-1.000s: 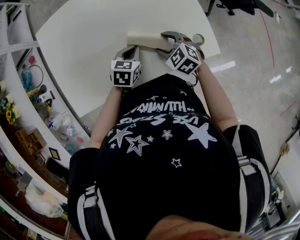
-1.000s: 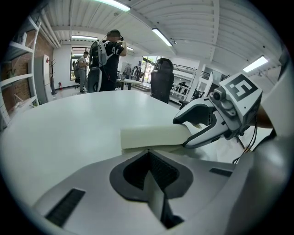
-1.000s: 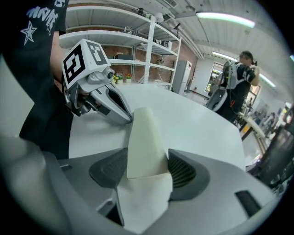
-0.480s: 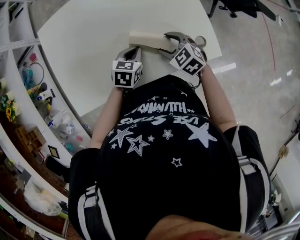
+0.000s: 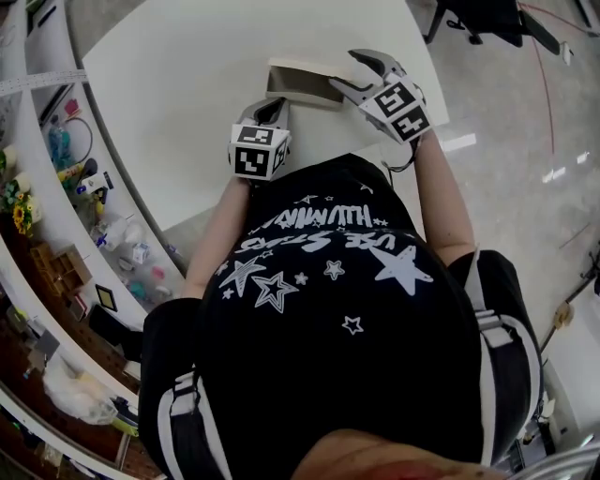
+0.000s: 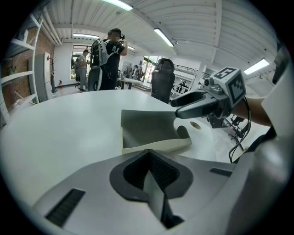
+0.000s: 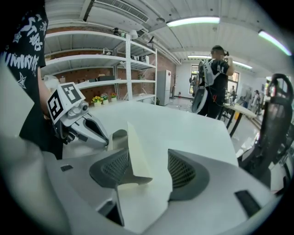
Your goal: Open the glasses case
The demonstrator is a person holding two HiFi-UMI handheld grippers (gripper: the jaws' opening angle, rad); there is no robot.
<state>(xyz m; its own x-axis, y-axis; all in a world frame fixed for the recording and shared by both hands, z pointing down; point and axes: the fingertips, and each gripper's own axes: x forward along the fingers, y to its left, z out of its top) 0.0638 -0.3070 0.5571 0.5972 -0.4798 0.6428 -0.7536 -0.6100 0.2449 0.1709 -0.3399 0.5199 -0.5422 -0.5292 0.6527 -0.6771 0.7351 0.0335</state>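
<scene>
The cream glasses case (image 5: 300, 82) lies on the white round table (image 5: 178, 84), its lid raised and the grey lining showing. In the left gripper view the grey inside of the case (image 6: 149, 129) slopes up just beyond my jaws. My left gripper (image 5: 269, 112) is shut on the case's near edge, and a thin panel sits between its jaws (image 6: 154, 193). My right gripper (image 5: 354, 75) is at the case's right end. The cream lid flap (image 7: 134, 153) stands upright between its jaws, which grip it. Each gripper shows in the other's view: the right gripper (image 6: 183, 108), the left gripper (image 7: 94, 133).
Shelves (image 5: 56, 187) with small items curve along the table's left side. A black office chair (image 5: 487, 19) stands on the shiny floor at the far right. People (image 6: 108, 55) stand by another table in the background. The table's edge runs close to my body.
The lid has come up: the case showed a closed cream top before and now shows its grey inside. My right gripper has moved up and to the right with the lid. The left gripper stayed put.
</scene>
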